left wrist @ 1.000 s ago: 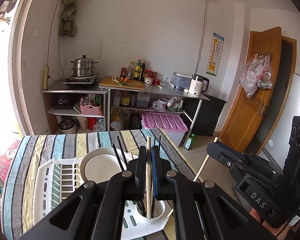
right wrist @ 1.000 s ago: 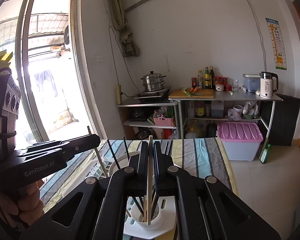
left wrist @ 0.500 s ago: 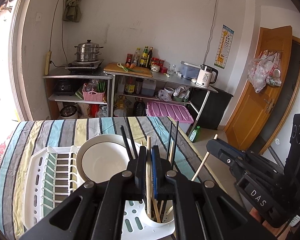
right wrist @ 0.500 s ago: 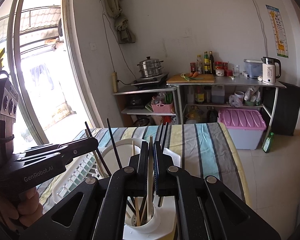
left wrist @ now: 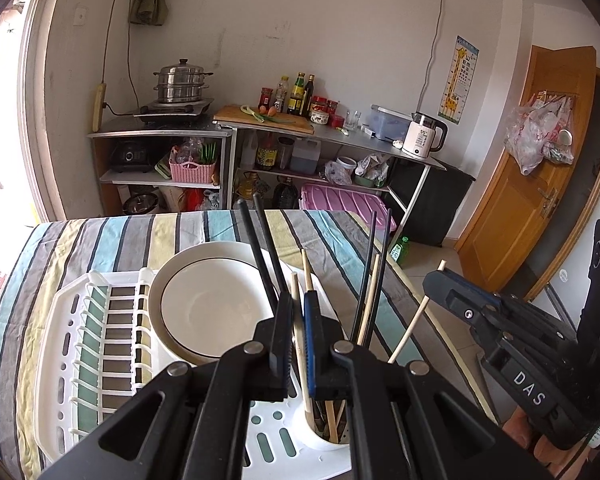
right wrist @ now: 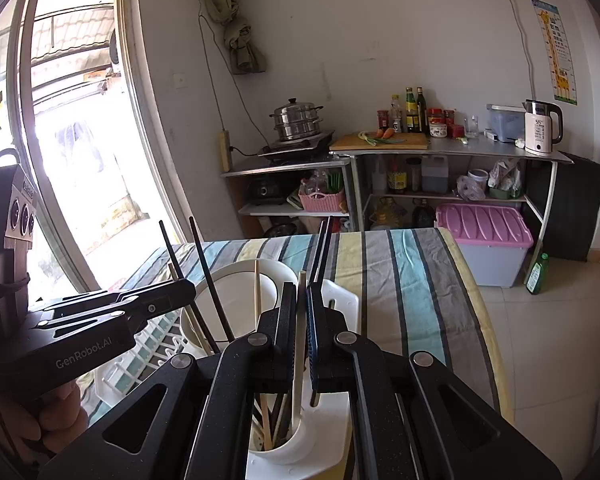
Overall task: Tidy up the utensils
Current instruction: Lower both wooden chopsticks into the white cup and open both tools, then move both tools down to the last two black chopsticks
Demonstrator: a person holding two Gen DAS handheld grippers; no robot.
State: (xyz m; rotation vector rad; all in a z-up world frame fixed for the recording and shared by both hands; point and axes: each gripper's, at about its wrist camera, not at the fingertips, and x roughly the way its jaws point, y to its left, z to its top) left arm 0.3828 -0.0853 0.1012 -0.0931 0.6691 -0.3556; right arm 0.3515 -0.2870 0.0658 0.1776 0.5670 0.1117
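My left gripper (left wrist: 298, 300) is shut on a pale wooden chopstick (left wrist: 300, 340) whose lower end sits in the white utensil cup (left wrist: 324, 438) of the dish rack (left wrist: 60, 360). My right gripper (right wrist: 298, 292) is shut on another pale chopstick (right wrist: 299, 352), its lower end inside the same cup (right wrist: 284, 446). Several black and wooden chopsticks (left wrist: 370, 280) stand in the cup. The right gripper shows in the left wrist view (left wrist: 432, 280) holding its chopstick (left wrist: 410, 328). The left gripper shows in the right wrist view (right wrist: 188, 284).
A white bowl (left wrist: 216, 304) stands in the white rack on the striped tablecloth (left wrist: 100, 240). The table's right edge (right wrist: 484, 320) drops to tiled floor. Kitchen shelves (left wrist: 260, 140) with pots and bottles, a pink-lidded bin (right wrist: 484, 236) and a wooden door (left wrist: 540, 184) stand beyond.
Both grippers have lowered toward the cup with their chopsticks, whose lower ends now reach deeper into it. The rack and bowl look larger and nearer.
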